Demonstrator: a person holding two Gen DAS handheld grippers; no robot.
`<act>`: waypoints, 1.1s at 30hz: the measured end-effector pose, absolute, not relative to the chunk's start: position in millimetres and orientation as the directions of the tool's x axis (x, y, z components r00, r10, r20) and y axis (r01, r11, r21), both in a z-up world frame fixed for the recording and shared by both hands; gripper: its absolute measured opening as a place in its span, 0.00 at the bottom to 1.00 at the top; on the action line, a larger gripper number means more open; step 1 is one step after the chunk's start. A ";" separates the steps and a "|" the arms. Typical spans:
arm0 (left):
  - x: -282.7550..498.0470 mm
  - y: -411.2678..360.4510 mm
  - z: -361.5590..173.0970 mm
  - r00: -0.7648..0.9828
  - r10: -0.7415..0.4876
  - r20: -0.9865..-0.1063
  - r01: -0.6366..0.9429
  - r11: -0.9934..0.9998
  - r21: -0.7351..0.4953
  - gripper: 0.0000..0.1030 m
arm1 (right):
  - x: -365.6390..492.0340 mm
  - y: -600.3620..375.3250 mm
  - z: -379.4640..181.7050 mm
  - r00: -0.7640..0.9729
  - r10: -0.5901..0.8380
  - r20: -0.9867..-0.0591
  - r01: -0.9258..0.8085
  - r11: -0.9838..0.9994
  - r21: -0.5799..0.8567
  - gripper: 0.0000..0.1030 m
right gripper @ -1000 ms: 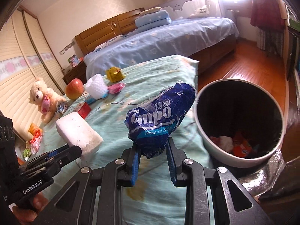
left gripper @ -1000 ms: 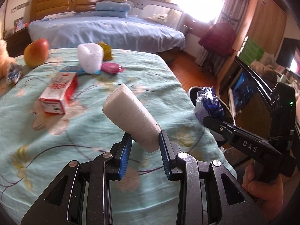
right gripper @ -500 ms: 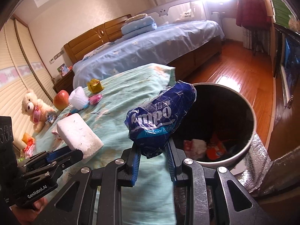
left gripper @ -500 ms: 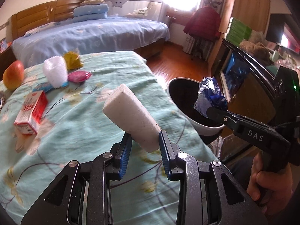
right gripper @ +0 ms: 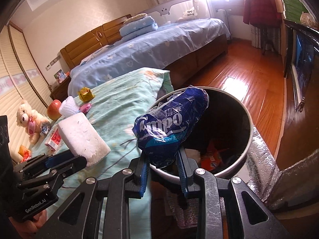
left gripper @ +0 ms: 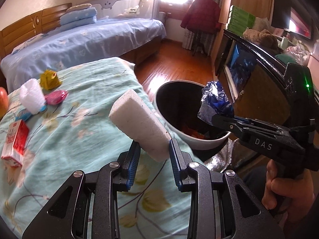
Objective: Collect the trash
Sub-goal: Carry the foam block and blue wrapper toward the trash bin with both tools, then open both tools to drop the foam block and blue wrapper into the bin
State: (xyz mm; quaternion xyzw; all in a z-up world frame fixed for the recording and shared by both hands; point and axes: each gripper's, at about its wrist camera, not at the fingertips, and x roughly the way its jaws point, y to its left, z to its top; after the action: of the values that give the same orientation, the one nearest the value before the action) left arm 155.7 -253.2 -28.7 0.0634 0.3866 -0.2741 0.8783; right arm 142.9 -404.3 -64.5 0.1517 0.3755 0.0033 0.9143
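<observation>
My left gripper [left gripper: 153, 151] is shut on a white foam block [left gripper: 139, 127], held above the right edge of the teal floral bedspread [left gripper: 65, 139]. The same foam block [right gripper: 83, 137] shows at the left of the right wrist view. My right gripper [right gripper: 162, 159] is shut on a crumpled blue tissue wrapper [right gripper: 171, 127], which hangs over the near rim of the round trash bin [right gripper: 247, 151]. In the left wrist view the blue wrapper [left gripper: 216, 103] sits above the bin [left gripper: 199, 139], which holds red and orange scraps.
On the bedspread lie a red-and-white carton [left gripper: 15, 145], a white foam net [left gripper: 31, 96], a pink wrapper [left gripper: 55, 97], a gold wrapper [left gripper: 49, 78] and an apple [right gripper: 54, 109]. A teddy bear [right gripper: 28, 119] sits far left. A dark cabinet [left gripper: 249, 75] stands right of the bin.
Both grippers have carried their loads rightward off the bed toward the bin. The bin has come fully into the left wrist view, and the blue wrapper now hangs over its rim.
</observation>
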 end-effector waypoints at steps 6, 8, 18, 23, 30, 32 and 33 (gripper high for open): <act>164.6 -272.2 -28.0 0.543 -0.443 -0.714 0.549 0.830 -0.098 0.28 | 146.3 -421.7 -70.0 0.707 0.105 -0.700 0.128 0.954 0.272 0.26; 169.1 -277.9 -28.1 0.540 -0.445 -0.715 0.551 0.829 -0.100 0.28 | 148.9 -428.4 -72.3 0.703 0.107 -0.703 0.131 0.952 0.277 0.26; 185.1 -305.4 -30.8 0.509 -0.459 -0.728 0.576 0.810 -0.108 0.28 | 159.4 -451.0 -80.2 0.682 0.093 -0.725 0.157 0.950 0.270 0.26; 190.2 -315.6 -34.4 0.492 -0.465 -0.736 0.593 0.798 -0.108 0.31 | 163.9 -457.0 -83.1 0.674 0.088 -0.733 0.165 0.950 0.266 0.27; 194.5 -324.7 -35.7 0.474 -0.479 -0.739 0.612 0.782 -0.115 0.42 | 169.0 -463.6 -85.9 0.666 0.073 -0.742 0.180 0.950 0.255 0.33; 193.5 -325.7 -35.4 0.479 -0.471 -0.741 0.611 0.785 -0.104 0.58 | 169.0 -464.4 -85.2 0.665 0.063 -0.744 0.185 0.951 0.246 0.37; 192.3 -325.3 -35.0 0.485 -0.470 -0.737 0.609 0.786 -0.101 0.65 | 168.8 -464.6 -84.9 0.665 0.059 -0.744 0.186 0.952 0.242 0.40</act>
State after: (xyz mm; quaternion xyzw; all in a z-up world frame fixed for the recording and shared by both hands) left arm 192.3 -325.3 -35.0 0.0874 0.3981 -0.3149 0.8572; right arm 168.8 -464.6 -84.9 0.1503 0.4077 -0.0353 0.9000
